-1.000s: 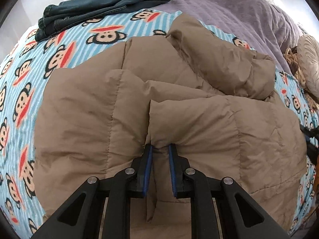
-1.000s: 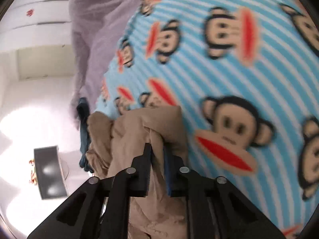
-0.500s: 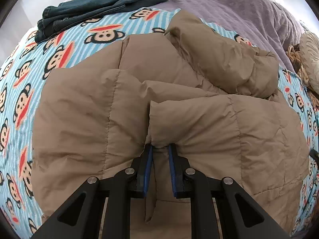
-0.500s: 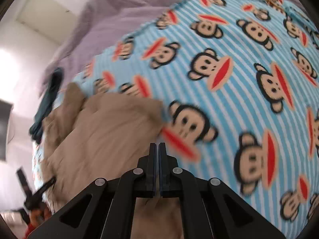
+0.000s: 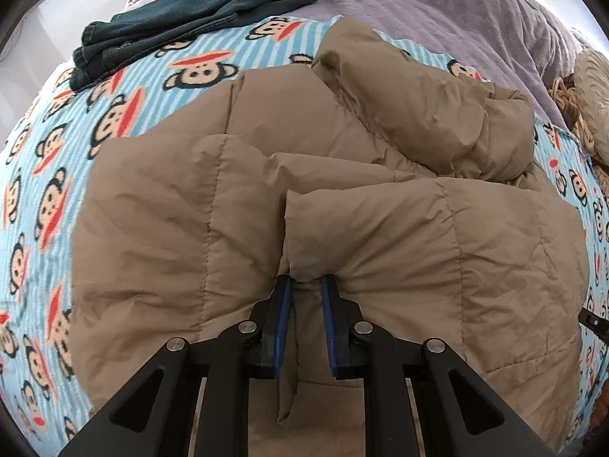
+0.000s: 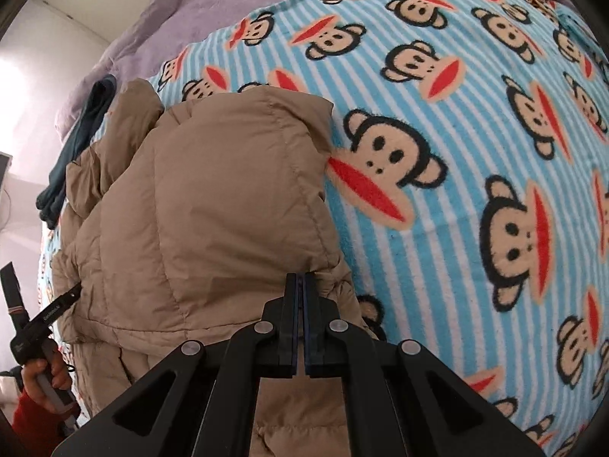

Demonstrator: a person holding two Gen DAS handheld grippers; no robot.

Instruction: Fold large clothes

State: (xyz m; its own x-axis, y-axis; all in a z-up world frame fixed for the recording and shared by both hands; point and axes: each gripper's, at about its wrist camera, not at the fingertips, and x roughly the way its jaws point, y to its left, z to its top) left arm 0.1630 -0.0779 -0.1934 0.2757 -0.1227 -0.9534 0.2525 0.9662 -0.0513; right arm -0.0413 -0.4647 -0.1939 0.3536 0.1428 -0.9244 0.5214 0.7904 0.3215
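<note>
Now the left hand-held gripper [image 5: 306,285] has a thick fold of the tan puffer jacket [image 5: 342,228] between its blue pads; the jaws stand a little apart because the padded cloth fills the gap, so I judge it is grasping the jacket's near edge. Ahead of it, the jacket lies spread over the bed, with one sleeve or hood part bunched up ahead and to the right. Far ahead and to the left lies a dark teal garment [image 5: 198,15], well apart from the jacket.

The right hand-held gripper [image 6: 300,285] is clenched, its jaws almost touching, and it nips a thin bit of the jacket's hem at the lower corner. The padded body rises ahead and to its left. At the far left of this view one sees the other tool and the person's hand in a red sleeve.

I judge the step is a fold of the jacket's near edge, with both corners held. The next move probably calls for lifting both together and carrying them forward evenly, because the filling is springy and slippery.

The bed carries a blue striped monkey blanket [image 6: 475,152]; beyond it lies a lilac cover [image 5: 437,7], and white walls are behind.
</note>
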